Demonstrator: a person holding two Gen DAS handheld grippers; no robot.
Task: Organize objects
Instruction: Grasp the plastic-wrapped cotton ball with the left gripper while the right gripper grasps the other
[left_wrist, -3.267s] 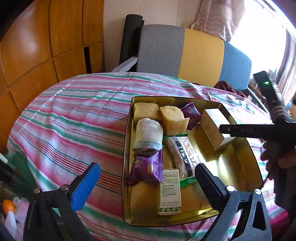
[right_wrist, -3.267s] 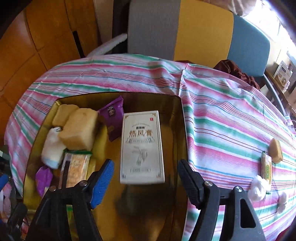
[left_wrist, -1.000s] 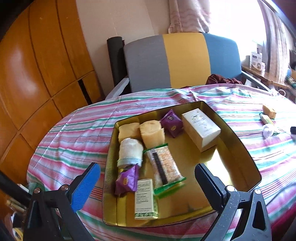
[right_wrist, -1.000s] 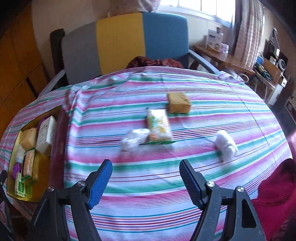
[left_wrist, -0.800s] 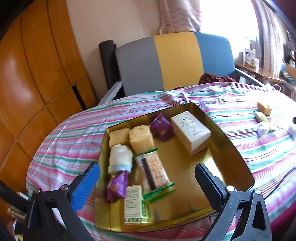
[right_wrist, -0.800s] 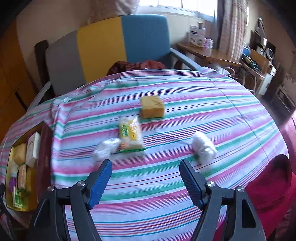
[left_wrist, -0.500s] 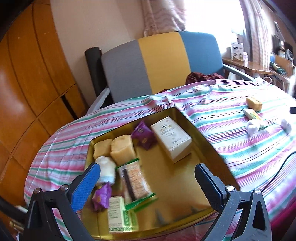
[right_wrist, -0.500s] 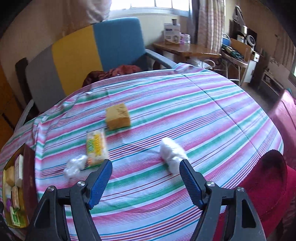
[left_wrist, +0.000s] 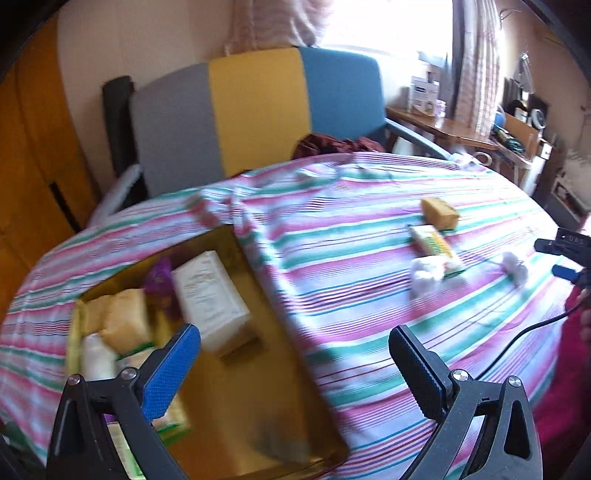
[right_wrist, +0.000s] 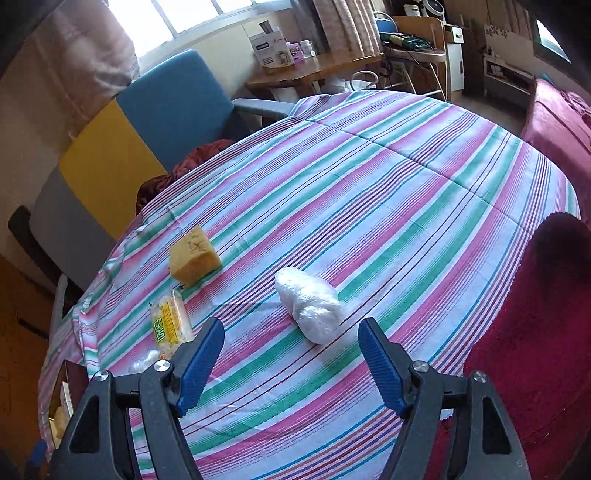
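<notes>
A gold tray (left_wrist: 280, 417) on the striped tablecloth holds a white box (left_wrist: 208, 295), yellow cakes (left_wrist: 125, 325), a purple packet (left_wrist: 159, 278) and other snacks. My left gripper (left_wrist: 295, 363) is open and empty above the tray's right side. On the cloth lie a yellow cake (right_wrist: 194, 256), a yellow-green packet (right_wrist: 171, 322), a small crumpled plastic wrap (right_wrist: 144, 360) and a white plastic-wrapped roll (right_wrist: 309, 303). My right gripper (right_wrist: 291, 360) is open and empty, just short of the roll. It also shows in the left wrist view (left_wrist: 567, 258).
A grey, yellow and blue chair (left_wrist: 258, 110) stands behind the table with a dark red cloth (left_wrist: 332, 142) on it. A side table (right_wrist: 314, 72) with boxes is at the back. A red cover (right_wrist: 535, 332) lies by the table's right edge.
My right gripper has moved from the tray to the right, closing in on the white wrapped roll. My left gripper has swung right, so the tray has slid to the lower left of its view.
</notes>
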